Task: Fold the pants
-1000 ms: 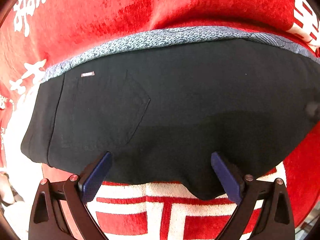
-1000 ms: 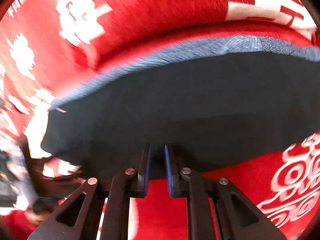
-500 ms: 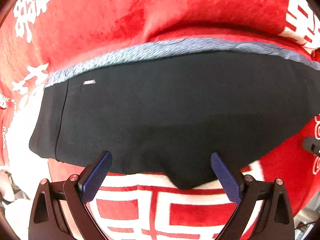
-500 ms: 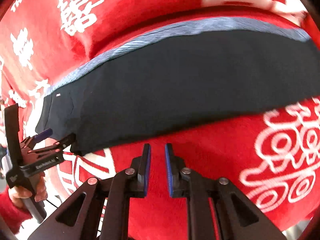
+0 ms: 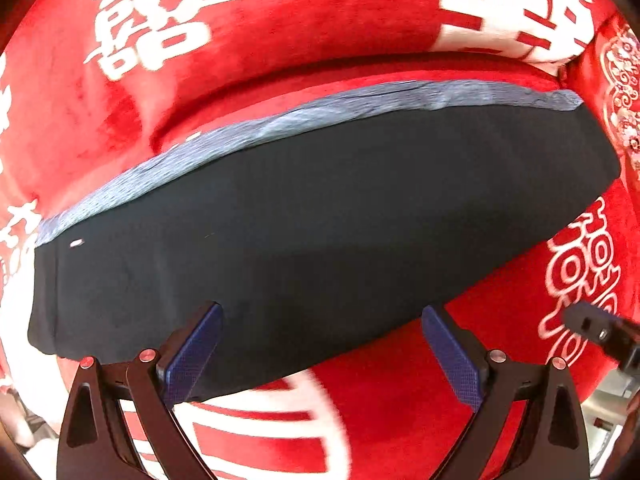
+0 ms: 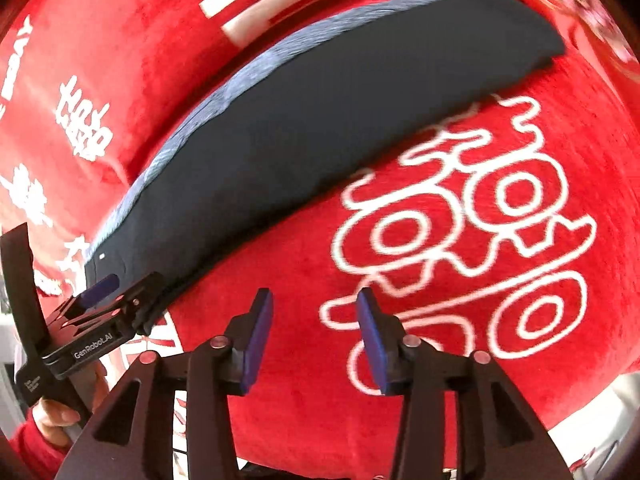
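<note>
The black pants (image 5: pixel 320 232) lie flat, folded lengthwise into a long band, on a red blanket (image 5: pixel 280 40), with a blue-grey strip (image 5: pixel 280 124) showing along their far edge. My left gripper (image 5: pixel 322 352) is open and empty, its blue pads just over the pants' near edge. In the right wrist view the pants (image 6: pixel 320 108) run diagonally from lower left to upper right. My right gripper (image 6: pixel 314 340) is open and empty above the bare blanket, short of the pants. The left gripper (image 6: pixel 116 300) shows there at the pants' left end.
The red blanket (image 6: pixel 460 240) with white characters covers the whole surface. Its edge and a pale floor show at lower right (image 6: pixel 600 408). The right gripper's tip shows at the right edge of the left wrist view (image 5: pixel 600 332).
Both grippers have drawn back from the pants, so more of the blanket shows. The right gripper, shut a second ago, has opened. The left gripper stays open.
</note>
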The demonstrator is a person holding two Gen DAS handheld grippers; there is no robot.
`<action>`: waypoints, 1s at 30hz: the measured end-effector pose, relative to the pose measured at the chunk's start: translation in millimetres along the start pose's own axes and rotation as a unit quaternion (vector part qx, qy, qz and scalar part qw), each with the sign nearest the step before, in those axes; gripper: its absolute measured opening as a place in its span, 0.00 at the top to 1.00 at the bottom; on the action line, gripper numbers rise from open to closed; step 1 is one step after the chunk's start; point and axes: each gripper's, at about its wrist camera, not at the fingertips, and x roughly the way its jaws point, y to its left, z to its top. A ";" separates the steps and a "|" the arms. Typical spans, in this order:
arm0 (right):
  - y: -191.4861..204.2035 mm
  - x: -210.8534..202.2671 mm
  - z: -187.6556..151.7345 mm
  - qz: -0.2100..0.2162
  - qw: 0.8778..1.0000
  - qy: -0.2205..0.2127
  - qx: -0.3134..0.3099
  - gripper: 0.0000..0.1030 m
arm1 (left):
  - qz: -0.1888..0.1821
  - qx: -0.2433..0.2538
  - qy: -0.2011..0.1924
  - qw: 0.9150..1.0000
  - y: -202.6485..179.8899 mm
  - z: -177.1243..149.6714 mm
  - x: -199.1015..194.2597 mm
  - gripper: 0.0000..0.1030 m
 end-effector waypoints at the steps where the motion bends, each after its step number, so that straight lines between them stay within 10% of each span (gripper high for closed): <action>1: -3.6 -0.6 0.4 0.001 1.000 0.000 0.004 0.52 | -0.001 0.002 0.000 1.000 -9.0 3.0 -0.1 0.03; 30: -68.5 -3.6 1.4 0.105 0.994 0.024 0.034 0.27 | 0.028 0.030 0.035 0.999 -85.0 43.6 10.8 0.03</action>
